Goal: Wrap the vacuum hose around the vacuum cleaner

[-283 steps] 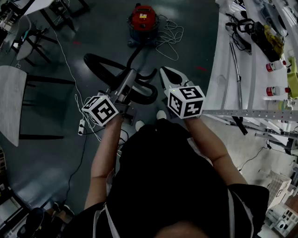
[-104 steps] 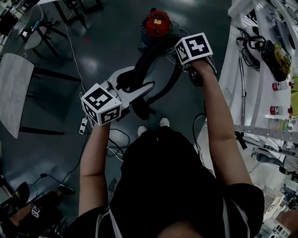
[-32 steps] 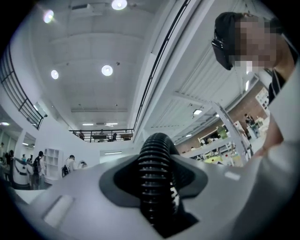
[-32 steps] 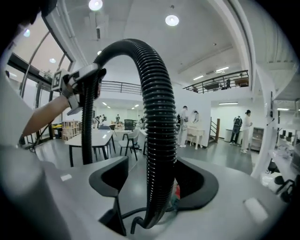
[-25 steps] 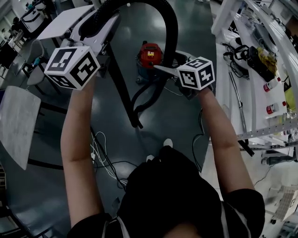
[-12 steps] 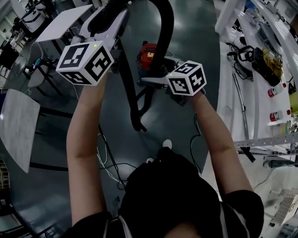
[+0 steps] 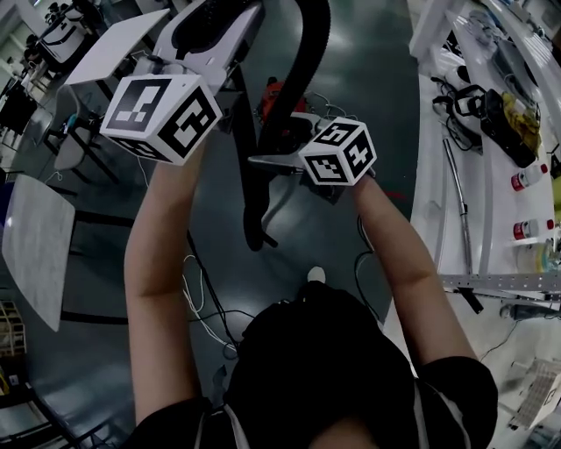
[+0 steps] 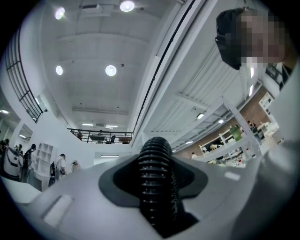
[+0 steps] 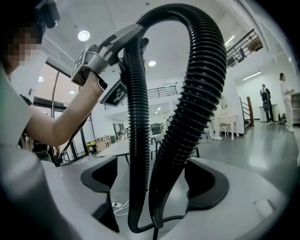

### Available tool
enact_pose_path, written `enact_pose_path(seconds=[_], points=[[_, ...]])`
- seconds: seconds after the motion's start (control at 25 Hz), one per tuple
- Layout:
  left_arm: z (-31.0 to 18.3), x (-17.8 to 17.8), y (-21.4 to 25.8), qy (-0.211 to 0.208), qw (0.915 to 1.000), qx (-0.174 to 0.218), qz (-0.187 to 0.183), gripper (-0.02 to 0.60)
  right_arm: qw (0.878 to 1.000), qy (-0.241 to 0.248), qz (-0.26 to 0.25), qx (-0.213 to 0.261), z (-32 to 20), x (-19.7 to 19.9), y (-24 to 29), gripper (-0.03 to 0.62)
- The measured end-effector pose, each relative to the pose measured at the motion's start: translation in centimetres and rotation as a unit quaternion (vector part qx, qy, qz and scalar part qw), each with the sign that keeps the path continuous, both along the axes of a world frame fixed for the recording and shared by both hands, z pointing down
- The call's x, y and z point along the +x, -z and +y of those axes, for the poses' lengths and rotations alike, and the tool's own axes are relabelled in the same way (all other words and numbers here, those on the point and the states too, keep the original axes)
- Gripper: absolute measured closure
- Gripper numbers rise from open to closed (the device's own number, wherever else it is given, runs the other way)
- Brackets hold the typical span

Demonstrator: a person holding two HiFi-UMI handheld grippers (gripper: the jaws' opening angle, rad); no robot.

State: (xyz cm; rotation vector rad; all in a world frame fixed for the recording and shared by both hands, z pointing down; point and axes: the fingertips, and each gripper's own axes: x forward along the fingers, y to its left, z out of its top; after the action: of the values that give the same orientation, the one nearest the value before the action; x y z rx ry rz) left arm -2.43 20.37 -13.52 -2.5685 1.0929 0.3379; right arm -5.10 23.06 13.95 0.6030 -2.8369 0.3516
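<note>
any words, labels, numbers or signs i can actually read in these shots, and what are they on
No text can be read in any view.
Left marker cube and right marker cube: black and white square patterns only, no words.
Red vacuum cleaner: mostly hidden behind the hose; no label legible.
Bottles on the white bench: red labels, print too small to read.

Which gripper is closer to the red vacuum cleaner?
Right. The right gripper, jaws just opened around the hose, hangs low, close over the vacuum cleaner; the left gripper holds the hose high up, farther away.
</note>
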Motion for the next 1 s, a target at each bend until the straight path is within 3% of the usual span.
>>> enact_pose_path(seconds=[0.2,0.32,0.4,0.56,0.64,0.72,1.0], points=[[1.2,2.5,1.0,-0.056,0.9971,0.034,-0.039,0.411,0.999,0.041,-0.021,-0.011,-1.4,0.9,0.5,0.155],[1.4,2.8,1.7,-0.077,0.9949,0.049,-0.043,0.411,0.997,0.058,-0.048,-0.024,-2.2,2.1,1.3,0.23],[1.8,2.8,2.2,-0.091,0.9931,0.058,-0.045,0.411,0.997,0.066,-0.043,0.005,-2.7,2.6,1.6,0.279],[2.3,3.5,2.7,-0.115,0.9889,0.073,-0.06,0.411,0.994,0.089,-0.061,0.036,-2.9,2.8,2.1,0.171],[2.0,3.6,2.9,-0.117,0.9888,0.073,-0.058,0.411,0.994,0.083,-0.05,0.046,-3.5,3.0,2.0,0.179],[1.5,3.5,3.2,-0.113,0.99,0.071,-0.044,0.41,0.994,0.086,-0.049,0.049,-3.8,3.0,2.2,0.227],[-0.1,5.2,3.3,-0.123,0.9904,0.061,-0.019,0.41,0.986,0.154,-0.069,0.004,-2.2,1.7,1.5,0.16]])
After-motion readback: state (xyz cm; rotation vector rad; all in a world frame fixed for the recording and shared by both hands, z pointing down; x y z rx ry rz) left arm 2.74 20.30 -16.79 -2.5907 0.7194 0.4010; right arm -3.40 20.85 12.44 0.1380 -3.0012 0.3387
